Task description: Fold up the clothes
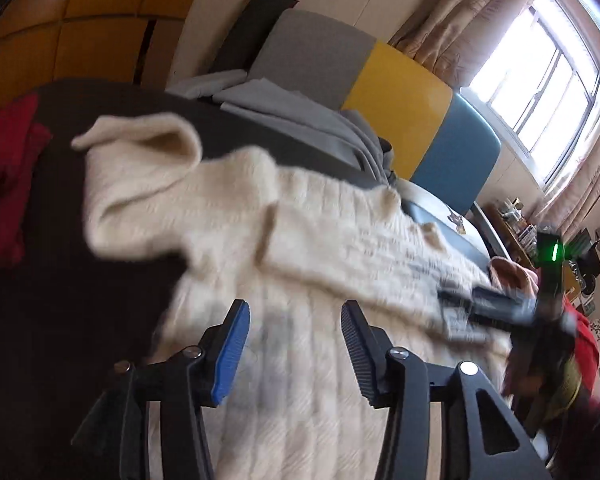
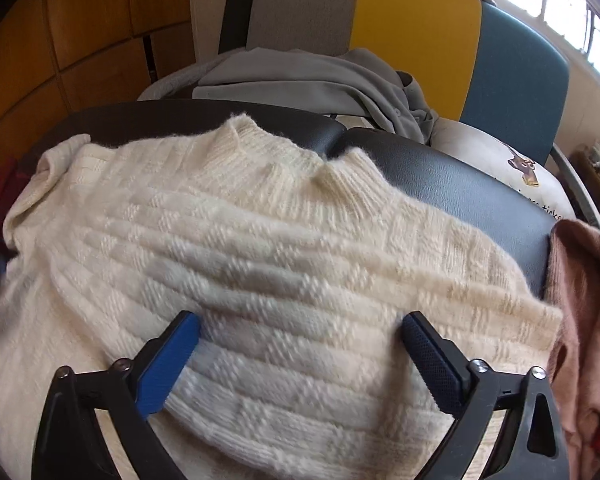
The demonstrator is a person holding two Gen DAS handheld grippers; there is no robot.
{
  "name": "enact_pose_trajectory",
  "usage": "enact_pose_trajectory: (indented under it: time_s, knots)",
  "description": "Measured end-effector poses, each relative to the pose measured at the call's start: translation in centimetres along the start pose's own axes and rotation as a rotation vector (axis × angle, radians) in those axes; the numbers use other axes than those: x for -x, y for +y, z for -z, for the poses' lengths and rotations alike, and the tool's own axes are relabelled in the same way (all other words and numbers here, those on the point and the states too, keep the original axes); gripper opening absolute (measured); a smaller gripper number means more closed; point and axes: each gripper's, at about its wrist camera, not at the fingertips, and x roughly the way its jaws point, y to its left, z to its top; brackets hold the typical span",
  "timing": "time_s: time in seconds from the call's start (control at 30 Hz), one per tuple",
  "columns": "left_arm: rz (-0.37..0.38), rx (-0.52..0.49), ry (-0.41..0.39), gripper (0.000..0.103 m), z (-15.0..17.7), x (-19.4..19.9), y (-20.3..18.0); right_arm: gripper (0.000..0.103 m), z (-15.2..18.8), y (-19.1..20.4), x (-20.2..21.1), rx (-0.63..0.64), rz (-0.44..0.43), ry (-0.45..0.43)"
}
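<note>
A cream knitted sweater (image 2: 260, 248) lies spread on a black padded surface (image 2: 468, 192), neck toward the far side. My right gripper (image 2: 300, 328) is open just above its body, holding nothing. In the left wrist view the same sweater (image 1: 300, 240) lies with a sleeve (image 1: 140, 168) folded over at the left. My left gripper (image 1: 294, 316) is open over the sweater, holding nothing. The right gripper (image 1: 472, 312) shows blurred at the right of that view.
Grey clothes (image 2: 308, 80) are piled behind the black surface, against a grey, yellow and blue backrest (image 2: 412, 28). A pink garment (image 2: 580, 300) hangs at the right edge. Red cloth (image 1: 4, 184) lies at the left. A window (image 1: 540, 76) is at the far right.
</note>
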Motion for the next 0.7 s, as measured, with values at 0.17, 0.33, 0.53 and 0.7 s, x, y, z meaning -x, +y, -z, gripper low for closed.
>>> enact_pose_trajectory:
  time_s: [0.17,0.33,0.53,0.7]
  knots:
    - [0.083,-0.041,-0.005,0.061,2.6,-1.2,-0.2,0.085,-8.3,10.6,2.9,0.304,-0.143,-0.088]
    - [0.214,0.045,-0.024,0.062,2.2,-0.9,1.8,0.085,-13.0,25.3,1.0,0.672,-0.286,-0.088]
    - [0.266,0.067,-0.038,0.062,1.9,-1.0,2.4,0.084,-15.4,36.2,-5.6,0.806,-0.336,0.017]
    - [0.29,0.075,-0.046,0.062,1.8,-1.2,2.7,0.085,-15.6,39.4,-11.3,0.821,-0.228,0.107]
